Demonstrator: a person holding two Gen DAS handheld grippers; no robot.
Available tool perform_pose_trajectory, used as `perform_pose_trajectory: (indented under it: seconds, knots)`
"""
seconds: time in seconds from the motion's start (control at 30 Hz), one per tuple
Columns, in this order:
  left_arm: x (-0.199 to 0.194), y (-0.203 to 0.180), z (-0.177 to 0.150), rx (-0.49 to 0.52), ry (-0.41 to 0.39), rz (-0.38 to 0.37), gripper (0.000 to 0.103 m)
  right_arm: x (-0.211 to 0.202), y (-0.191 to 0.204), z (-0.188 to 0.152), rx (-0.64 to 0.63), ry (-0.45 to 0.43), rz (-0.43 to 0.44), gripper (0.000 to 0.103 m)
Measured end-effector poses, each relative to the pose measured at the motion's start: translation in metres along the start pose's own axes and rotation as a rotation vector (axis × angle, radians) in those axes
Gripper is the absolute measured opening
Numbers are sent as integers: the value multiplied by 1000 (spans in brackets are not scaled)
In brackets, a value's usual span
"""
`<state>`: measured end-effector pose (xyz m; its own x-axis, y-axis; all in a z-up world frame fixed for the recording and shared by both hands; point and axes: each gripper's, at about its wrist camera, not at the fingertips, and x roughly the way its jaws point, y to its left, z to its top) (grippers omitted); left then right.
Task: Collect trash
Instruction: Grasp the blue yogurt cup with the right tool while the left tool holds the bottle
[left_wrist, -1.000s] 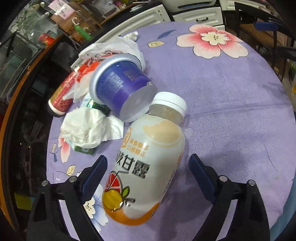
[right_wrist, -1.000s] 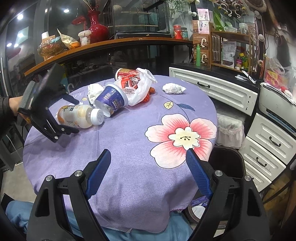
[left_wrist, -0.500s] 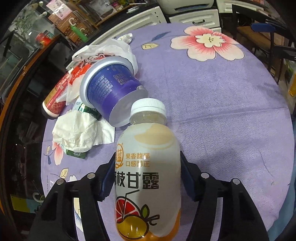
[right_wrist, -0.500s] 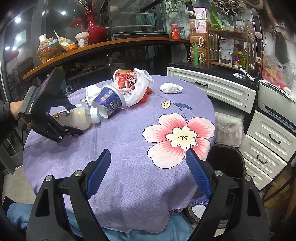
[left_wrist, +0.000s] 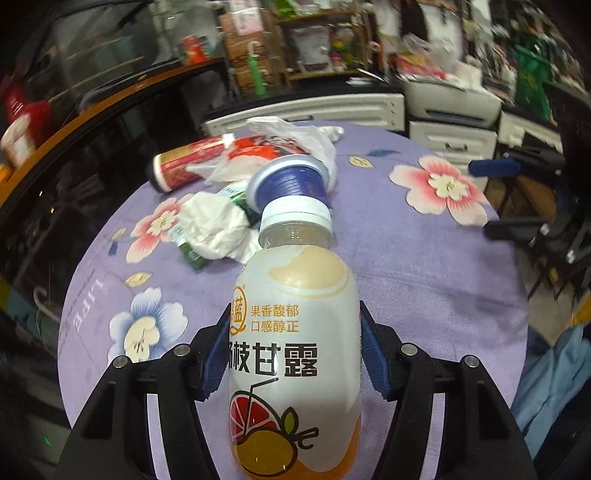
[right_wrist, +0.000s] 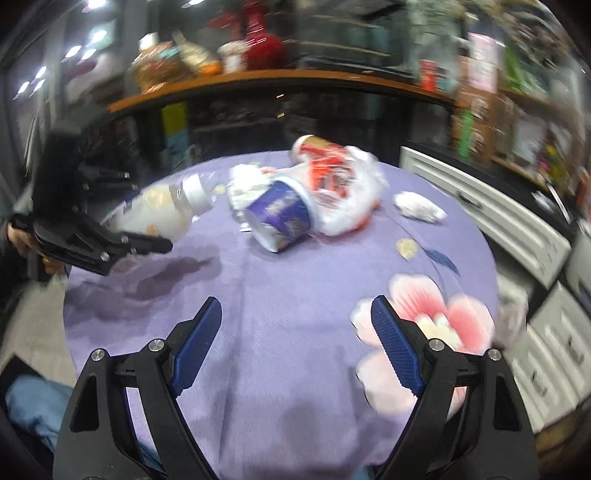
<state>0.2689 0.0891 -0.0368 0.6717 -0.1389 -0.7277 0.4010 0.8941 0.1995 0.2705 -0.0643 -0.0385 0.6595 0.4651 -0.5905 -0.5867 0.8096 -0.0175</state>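
While the left gripper (left_wrist: 294, 354) is clamped on the white-capped juice bottle (left_wrist: 293, 354), lifted clear of the purple floral tablecloth (left_wrist: 424, 266), the right gripper (right_wrist: 295, 343) hovers with its blue pads spread apart, holding nothing. Beyond the bottle's cap lie a tipped blue cup (left_wrist: 291, 182), crumpled tissue (left_wrist: 216, 227), a red can (left_wrist: 184, 166) and a white plastic bag (left_wrist: 295, 138).

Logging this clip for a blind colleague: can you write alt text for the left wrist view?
The left gripper is shut on a white-capped juice bottle, held above a purple floral tablecloth. Behind it lie a tipped blue cup, crumpled tissue, a red can and a white plastic bag.
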Motion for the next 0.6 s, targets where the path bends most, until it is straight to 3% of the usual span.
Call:
perform_pose_trajectory:
  seconds: [0.3,0.6]
  knots:
    - [-23,4,-15,-138,-68,23,61,53,18,37,-181,55,50,83]
    - [-22,-1,-23,-169,-101,34,61,114,19,73,-268,129,35,82]
